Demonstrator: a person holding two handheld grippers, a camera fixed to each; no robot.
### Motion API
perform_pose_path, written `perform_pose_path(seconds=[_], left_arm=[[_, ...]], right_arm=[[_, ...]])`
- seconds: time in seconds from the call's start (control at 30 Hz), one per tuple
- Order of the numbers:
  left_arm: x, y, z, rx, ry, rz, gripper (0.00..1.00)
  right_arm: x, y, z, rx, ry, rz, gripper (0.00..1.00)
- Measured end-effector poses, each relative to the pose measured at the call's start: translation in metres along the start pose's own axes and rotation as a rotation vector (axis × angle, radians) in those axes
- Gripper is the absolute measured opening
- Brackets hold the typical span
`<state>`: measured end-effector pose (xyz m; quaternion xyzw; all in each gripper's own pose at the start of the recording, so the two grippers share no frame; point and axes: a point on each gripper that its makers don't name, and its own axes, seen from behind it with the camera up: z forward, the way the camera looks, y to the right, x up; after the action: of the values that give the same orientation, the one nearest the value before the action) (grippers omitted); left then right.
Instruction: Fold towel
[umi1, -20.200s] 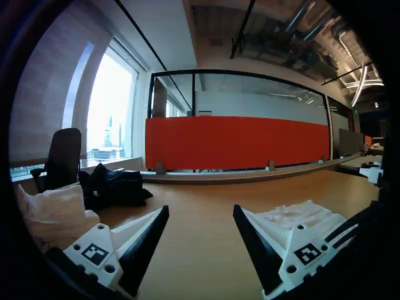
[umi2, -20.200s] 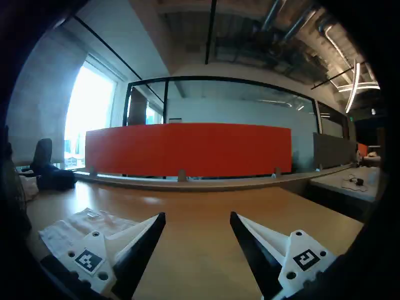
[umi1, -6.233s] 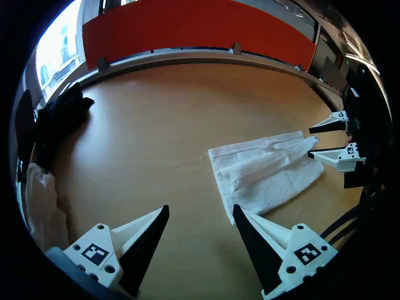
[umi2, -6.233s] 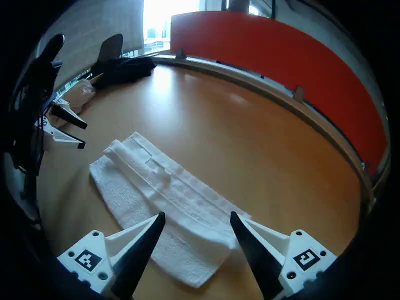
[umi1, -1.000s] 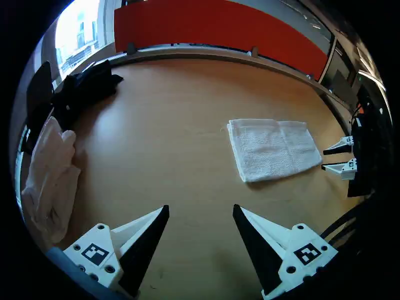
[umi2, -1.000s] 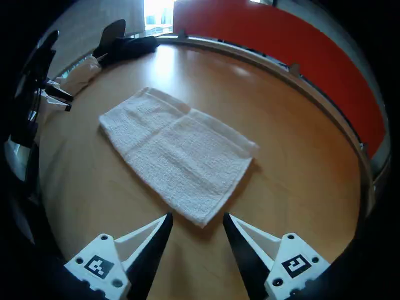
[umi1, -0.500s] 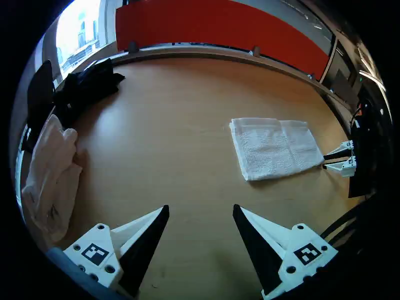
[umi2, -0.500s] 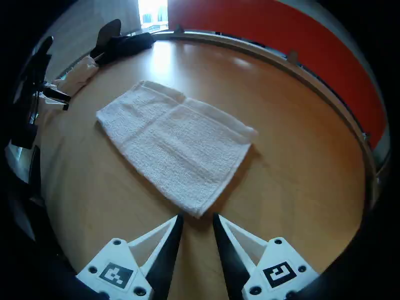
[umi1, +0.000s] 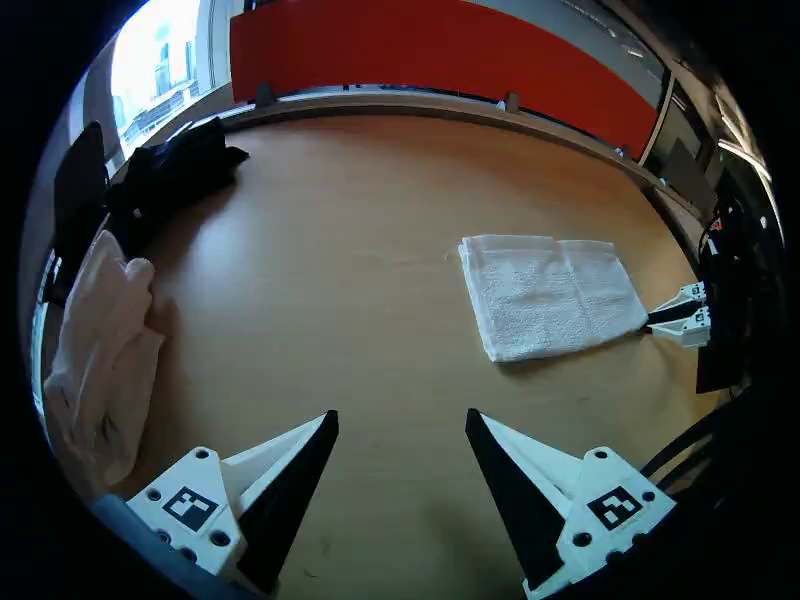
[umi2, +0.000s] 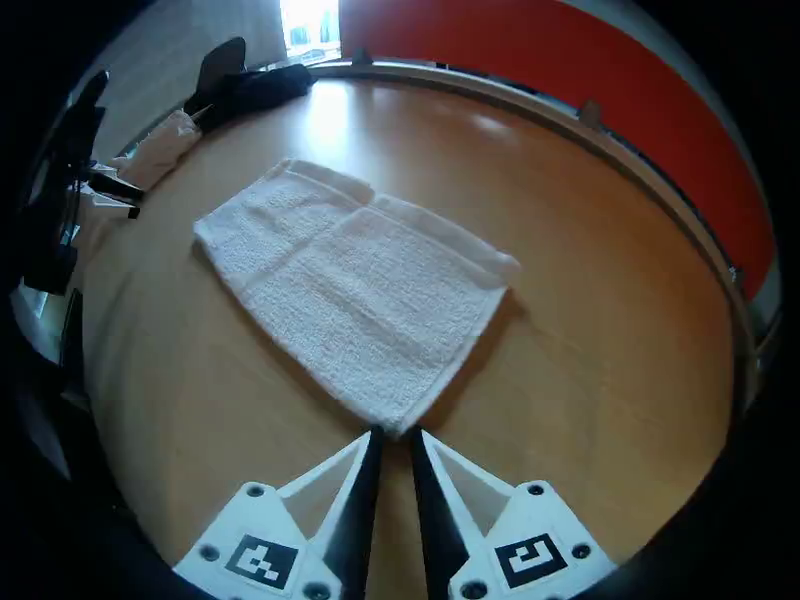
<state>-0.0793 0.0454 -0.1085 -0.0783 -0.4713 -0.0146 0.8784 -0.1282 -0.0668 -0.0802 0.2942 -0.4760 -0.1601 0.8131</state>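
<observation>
Unclear whether right hand-held gripper (umi2: 395, 438) pinches towel (umi2: 350, 295) corner.

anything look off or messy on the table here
Nothing spilled or damaged. The towel lies flat and folded on the table, but its far edge has a small step where the layers seem not to line up. A crumpled white cloth sits heaped by the table's edge.

No readable text, brand or number can be made out anywhere. Only square coded markers (umi1: 189, 507) are printed on the left gripper (umi1: 401, 413) and right gripper (umi2: 395, 433), at 7 and 5 o'clock.
</observation>
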Motion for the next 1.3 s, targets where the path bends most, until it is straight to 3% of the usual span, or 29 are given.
perform_pose_path(seconds=[0.13, 0.67, 1.3], left_arm=[[-0.001, 0.0, 0.001, 0.001, -0.001, -0.001, 0.94], [0.006, 0.001, 0.002, 0.006, 0.004, 0.004, 0.94], [0.014, 0.004, 0.0, 0.005, 0.018, 0.007, 0.94]], right_arm=[[0.001, 0.001, -0.001, -0.004, 0.003, 0.001, 0.04], [0.022, 0.005, -0.017, -0.021, 0.067, 0.004, 0.04], [0.06, 0.018, -0.073, -0.085, 0.17, -0.051, 0.05]])
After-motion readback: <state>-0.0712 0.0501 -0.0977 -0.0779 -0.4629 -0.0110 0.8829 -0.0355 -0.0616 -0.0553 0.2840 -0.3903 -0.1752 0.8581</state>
